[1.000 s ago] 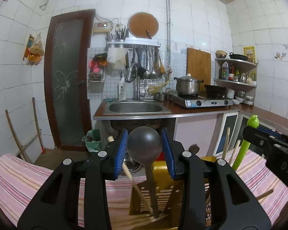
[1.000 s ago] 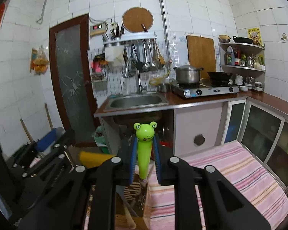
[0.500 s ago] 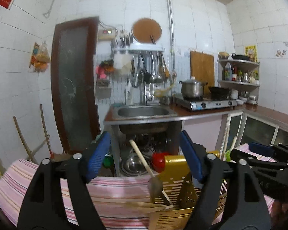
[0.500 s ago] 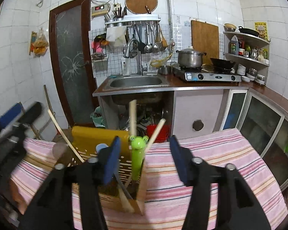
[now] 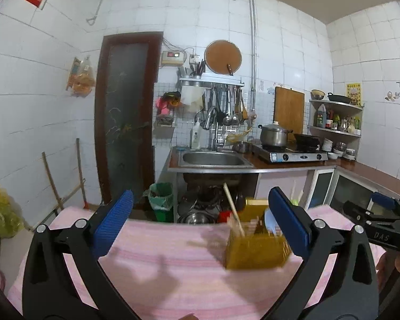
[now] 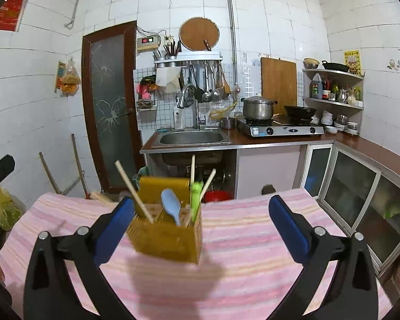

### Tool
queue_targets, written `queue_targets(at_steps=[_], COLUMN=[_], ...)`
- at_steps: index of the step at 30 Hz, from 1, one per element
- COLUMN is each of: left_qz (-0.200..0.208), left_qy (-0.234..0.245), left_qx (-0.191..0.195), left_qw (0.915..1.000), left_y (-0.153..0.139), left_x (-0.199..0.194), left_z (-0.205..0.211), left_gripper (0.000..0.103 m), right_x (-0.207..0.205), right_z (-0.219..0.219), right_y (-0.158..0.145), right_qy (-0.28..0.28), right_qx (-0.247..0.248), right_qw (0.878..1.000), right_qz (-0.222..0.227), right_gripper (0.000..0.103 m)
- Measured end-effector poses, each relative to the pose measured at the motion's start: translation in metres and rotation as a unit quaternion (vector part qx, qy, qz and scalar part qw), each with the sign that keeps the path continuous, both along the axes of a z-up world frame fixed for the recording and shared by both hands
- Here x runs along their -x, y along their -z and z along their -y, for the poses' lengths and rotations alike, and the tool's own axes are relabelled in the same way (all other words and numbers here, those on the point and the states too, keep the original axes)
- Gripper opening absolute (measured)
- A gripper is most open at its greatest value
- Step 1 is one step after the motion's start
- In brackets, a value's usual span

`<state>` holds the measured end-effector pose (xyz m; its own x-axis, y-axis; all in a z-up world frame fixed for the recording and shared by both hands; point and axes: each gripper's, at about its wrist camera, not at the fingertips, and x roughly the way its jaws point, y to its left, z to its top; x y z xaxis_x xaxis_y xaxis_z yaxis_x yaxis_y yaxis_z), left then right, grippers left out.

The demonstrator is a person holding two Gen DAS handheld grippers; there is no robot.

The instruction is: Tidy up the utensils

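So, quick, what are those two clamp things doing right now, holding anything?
Left gripper: open, holding nothing; its fingers have just been opening.
Right gripper: open, holding nothing; its fingers have just been opening too.

A steel sink (image 6: 191, 137) sat in the brown surface (image 6: 365, 144) along the tiled wall. Right of the sink stood a two-burner stove (image 6: 280, 128) carrying a lidded steel pot (image 6: 258, 108) and a dark wok (image 6: 300, 112). Above the sink hung ladles on a rack (image 6: 188, 60), with a round wooden board (image 6: 199, 34) higher up. A wooden cutting board (image 6: 278, 82) leaned behind the stove. Left of the sink was a dark door (image 6: 110, 101); below it, a green bin (image 5: 161, 196). Corner shelves (image 6: 333, 86) held bottles.
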<state>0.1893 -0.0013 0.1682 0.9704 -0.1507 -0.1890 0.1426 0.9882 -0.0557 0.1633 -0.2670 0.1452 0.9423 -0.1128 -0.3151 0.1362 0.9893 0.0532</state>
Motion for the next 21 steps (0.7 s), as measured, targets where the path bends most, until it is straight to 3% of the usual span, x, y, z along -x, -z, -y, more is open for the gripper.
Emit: queue_targets(at_steps=[6,11,18,21], left_qz=[-0.031,-0.094,-0.08,-0.059], left_qy=[-0.001,-0.018,-0.052,-0.061], left_qx=[-0.016,0.013,-0.042,-0.042], left_qw=[0.9994,0.9953,0.9946,0.9955], left_y=[0.062,0.116,0.152,0.156], left_x=[0.068,0.093,0.118,0.123], left_z=[-0.008,-0.023,-0.019,-0.019], left_gripper=[0.098,0.098,0.098,0.098], right_x=[0.064,0.101,0.133,0.14], right_z=[-0.021,-0.032,-0.034,-0.036], right_y=[0.056,0.107,0.138,0.14], right_qy=[-0.007,-0.004,0.002,0.003], right_qx=[0.009,0.015,0.003,0.005], right_qw=[1.0,0.999,1.0,1.0], right_qz=[-0.018,-0.041,-0.027,-0.01], right_gripper=[0.099,0.099,0.099,0.099])
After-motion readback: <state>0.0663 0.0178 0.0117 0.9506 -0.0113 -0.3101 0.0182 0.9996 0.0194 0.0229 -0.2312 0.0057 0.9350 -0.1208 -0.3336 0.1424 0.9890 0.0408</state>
